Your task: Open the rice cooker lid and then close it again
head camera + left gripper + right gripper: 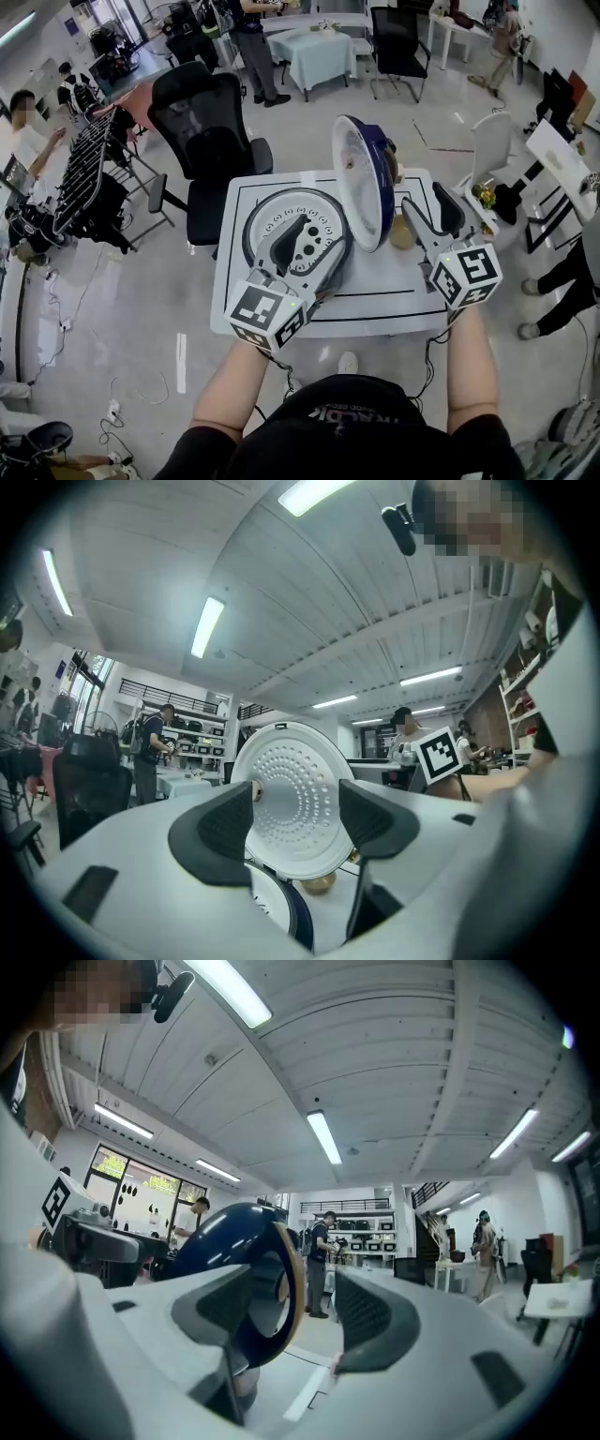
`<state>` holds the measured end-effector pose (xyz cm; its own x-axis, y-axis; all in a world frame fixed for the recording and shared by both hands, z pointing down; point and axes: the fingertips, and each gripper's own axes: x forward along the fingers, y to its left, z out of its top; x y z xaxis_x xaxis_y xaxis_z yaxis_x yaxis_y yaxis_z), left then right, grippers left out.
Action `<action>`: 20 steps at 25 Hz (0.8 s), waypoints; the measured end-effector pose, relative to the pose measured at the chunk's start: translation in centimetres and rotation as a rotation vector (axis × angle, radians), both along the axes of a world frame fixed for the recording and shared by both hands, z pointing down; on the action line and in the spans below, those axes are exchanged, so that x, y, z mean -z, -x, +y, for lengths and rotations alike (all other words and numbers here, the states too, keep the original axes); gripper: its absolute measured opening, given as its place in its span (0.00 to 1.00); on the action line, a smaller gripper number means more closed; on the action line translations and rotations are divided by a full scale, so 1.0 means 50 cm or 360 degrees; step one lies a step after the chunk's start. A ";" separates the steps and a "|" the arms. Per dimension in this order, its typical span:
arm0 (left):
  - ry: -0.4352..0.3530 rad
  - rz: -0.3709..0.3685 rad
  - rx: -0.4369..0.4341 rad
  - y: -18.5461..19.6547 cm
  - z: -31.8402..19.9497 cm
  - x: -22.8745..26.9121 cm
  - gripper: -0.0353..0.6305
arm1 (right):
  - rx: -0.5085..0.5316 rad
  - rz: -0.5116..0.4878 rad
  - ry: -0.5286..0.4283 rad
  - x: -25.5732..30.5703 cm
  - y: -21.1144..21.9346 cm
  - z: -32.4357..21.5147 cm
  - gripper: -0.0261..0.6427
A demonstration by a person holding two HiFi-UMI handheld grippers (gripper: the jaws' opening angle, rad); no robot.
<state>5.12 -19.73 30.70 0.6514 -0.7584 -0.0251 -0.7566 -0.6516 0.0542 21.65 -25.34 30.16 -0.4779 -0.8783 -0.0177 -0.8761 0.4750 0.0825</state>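
The rice cooker sits on the left half of the white table in front of you, with its lid swung fully open and standing on edge, rising straight up at the body's right side. The lid's white perforated inner face is turned towards your left gripper. Its dark blue dome faces your right gripper. Small marks ring the top of the body, too small to read. The only clear print is the black-and-white square markers on your gripper cubes.

Your left gripper hangs over the open body, jaws spread wide and empty, aimed at the lid's inner face. Your right gripper sits just right of the lid, jaws also wide. The lid's tan rim shows between them, but the pads are not pressing on it.
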 end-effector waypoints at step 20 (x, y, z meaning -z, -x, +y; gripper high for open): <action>0.0018 -0.0061 0.0318 0.034 -0.036 -0.005 0.47 | 0.0247 0.0048 0.0113 -0.066 0.067 -0.170 0.44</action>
<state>3.44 -21.52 30.94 0.4880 -0.8728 0.0058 -0.8725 -0.4877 0.0295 18.31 -33.83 33.48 -0.6072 -0.7925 0.0579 -0.7894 0.6099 0.0690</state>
